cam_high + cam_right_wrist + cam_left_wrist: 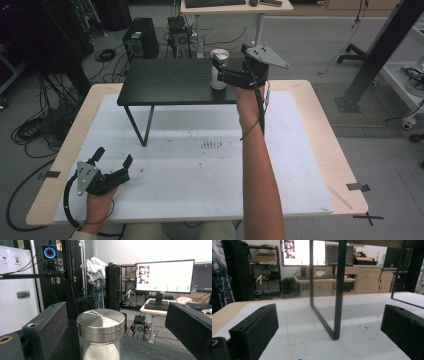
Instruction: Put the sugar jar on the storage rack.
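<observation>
Overhead, right gripper (216,67) outstretched, jaws apart around the jar (101,333), unpressed.

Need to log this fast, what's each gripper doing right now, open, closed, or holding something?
Left gripper: open, holding nothing.
Right gripper: open, jaws either side of the jar on the black shelf, not gripping it.

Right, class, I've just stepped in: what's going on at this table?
A person holds a gripper in each hand. The right gripper is up at a glass jar of white powder with a metal lid, standing on a small black shelf. Its jaws stand open either side of the jar. The left gripper rests open on the white mat.
</observation>
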### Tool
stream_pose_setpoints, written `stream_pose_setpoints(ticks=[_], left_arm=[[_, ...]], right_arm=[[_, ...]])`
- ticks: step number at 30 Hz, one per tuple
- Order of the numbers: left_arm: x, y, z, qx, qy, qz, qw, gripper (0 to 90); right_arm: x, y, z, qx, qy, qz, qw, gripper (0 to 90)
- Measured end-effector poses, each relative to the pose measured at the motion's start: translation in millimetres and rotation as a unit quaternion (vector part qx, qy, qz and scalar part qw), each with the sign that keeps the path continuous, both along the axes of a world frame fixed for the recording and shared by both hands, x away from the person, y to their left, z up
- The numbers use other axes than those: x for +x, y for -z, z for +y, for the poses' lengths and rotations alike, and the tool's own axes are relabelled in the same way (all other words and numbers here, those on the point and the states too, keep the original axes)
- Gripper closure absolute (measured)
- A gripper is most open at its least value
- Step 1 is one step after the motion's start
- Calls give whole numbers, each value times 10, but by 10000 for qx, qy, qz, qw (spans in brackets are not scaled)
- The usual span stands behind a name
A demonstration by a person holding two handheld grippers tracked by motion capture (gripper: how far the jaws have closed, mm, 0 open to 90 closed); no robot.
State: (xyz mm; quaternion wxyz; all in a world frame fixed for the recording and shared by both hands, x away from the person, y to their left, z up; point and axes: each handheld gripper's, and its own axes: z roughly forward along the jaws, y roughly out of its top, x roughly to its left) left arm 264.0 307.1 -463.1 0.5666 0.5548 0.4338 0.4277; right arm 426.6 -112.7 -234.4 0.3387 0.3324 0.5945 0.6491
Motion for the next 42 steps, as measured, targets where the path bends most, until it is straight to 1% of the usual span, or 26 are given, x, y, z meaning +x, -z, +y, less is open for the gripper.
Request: stream_pose_setpoints(ticks=[3, 7, 10, 14, 15, 16, 18, 19, 22, 25, 26, 28, 29, 30, 31, 34, 39, 42], left_arm=[[0, 0, 0, 0, 1, 0, 10000, 16], [0, 0, -1, -7, 0, -5, 10000, 15], [0, 0, -2, -9, 1, -6, 10000, 15], [0, 0, -2, -7, 0, -5, 10000, 15], [0, 0, 0, 0, -1, -3, 10000, 16], [0, 0, -1, -5, 0, -6, 10000, 16], [0, 0, -1, -3, -1, -7, 10000, 15], [0, 0, -1, -3, -1, -7, 10000, 15], [0, 0, 0, 8, -1, -4, 10000, 15], [0, 0, -1, 3, -1, -4, 10000, 15], [0, 0, -1, -1, -1, -5, 10000, 15], [0, 0, 0, 7, -2, -4, 10000, 15], [1, 1, -3, -11, -6, -13, 10000, 15], [1, 1, -3, -11, -6, -13, 10000, 15], [-1, 0, 0, 9, -7, 1, 10000, 15], [-1, 0, 0, 9, -7, -3, 10000, 16], [-1, 0, 0, 11, -5, -1, 10000, 15], [-1, 1, 0, 10, -4, -4, 10000, 15]], right_arm=[[-56, -32, -32, -85, 50, -2, 10000, 31], [-131, -59, -76, -93, 80, -27, 9999, 28], [-218, -74, -104, -124, 75, -60, 9999, 28], [-370, -74, -154, -135, 39, -100, 9999, 26], [-442, -70, -176, -150, 26, -120, 9998, 25], [-442, -70, -176, -150, 26, -120, 9998, 25], [-580, -54, -217, -126, -78, -189, 9997, 25], [-580, -54, -217, -126, -78, -189, 9997, 25], [-730, -20, -246, -187, -133, -253, 9994, 25], [-884, 26, -268, -247, -291, -386, 9985, 28], [-986, 59, -285, -278, -374, -474, 9978, 29], [-1080, 102, -303, -276, -434, -523, 9973, 29], [-1125, 128, -310, -263, -460, -526, 9972, 28], [-1125, 128, -310, -263, -460, -526, 9972, 28], [-1210, 187, -325, -268, -493, -524, 9970, 28], [-1325, 276, -340, -299, -534, -505, 9968, 28], [-1496, 461, -348, -363, -530, -464, 9969, 28], [-1566, 594, -349, -442, -496, -413, 9969, 28]])
